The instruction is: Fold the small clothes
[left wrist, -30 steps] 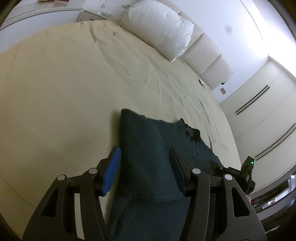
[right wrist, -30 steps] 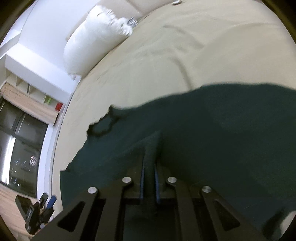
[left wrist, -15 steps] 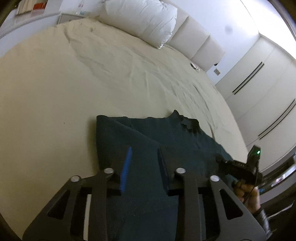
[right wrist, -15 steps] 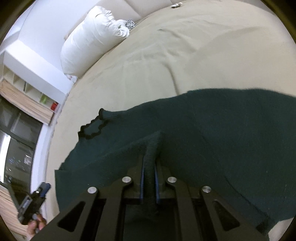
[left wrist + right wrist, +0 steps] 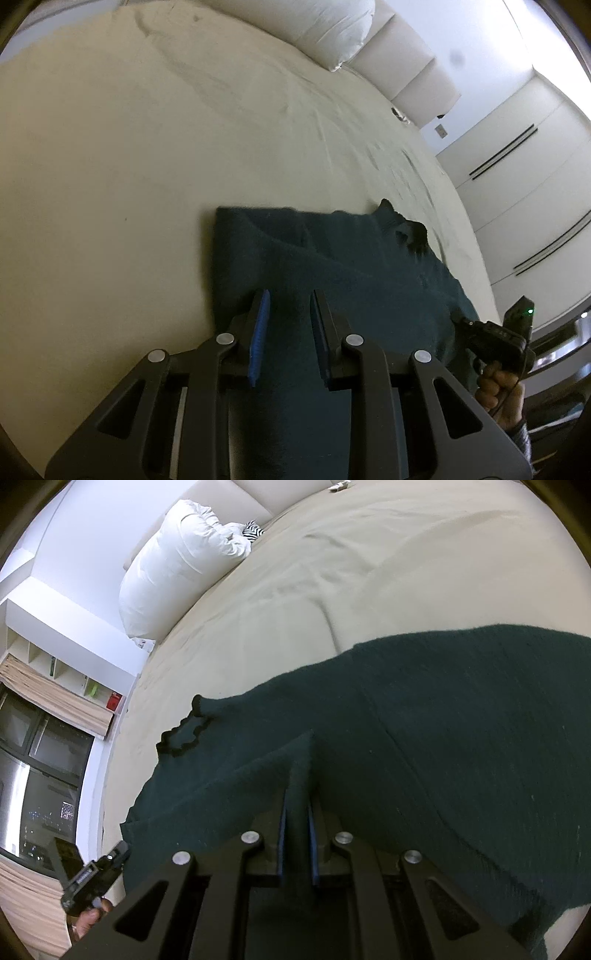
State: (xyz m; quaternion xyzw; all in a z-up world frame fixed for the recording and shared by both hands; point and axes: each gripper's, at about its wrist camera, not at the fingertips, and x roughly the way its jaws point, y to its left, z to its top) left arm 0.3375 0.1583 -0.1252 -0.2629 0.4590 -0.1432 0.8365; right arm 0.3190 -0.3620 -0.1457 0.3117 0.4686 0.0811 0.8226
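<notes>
A dark green knit garment (image 5: 332, 266) with a frilled black neckline (image 5: 183, 734) lies spread on the beige bed (image 5: 110, 147). My left gripper (image 5: 290, 299) has its jaws narrowed around a raised fold of the garment's near edge, with fabric filling the gap between the blue pads. My right gripper (image 5: 297, 794) is shut on a pinched ridge of the same garment (image 5: 461, 738). The right gripper's body also shows in the left wrist view (image 5: 495, 336), held in a hand.
A large white pillow (image 5: 184, 565) and a padded headboard (image 5: 406, 66) stand at the far end of the bed. A striped item (image 5: 253, 530) lies beside the pillow. White cupboards (image 5: 535, 166) are to the right, a window and shelves (image 5: 44, 709) to the left.
My left gripper's jaws have closed from wide open onto the garment's edge. The garment now lies further out on the bed. The right gripper has kept its grip throughout.
</notes>
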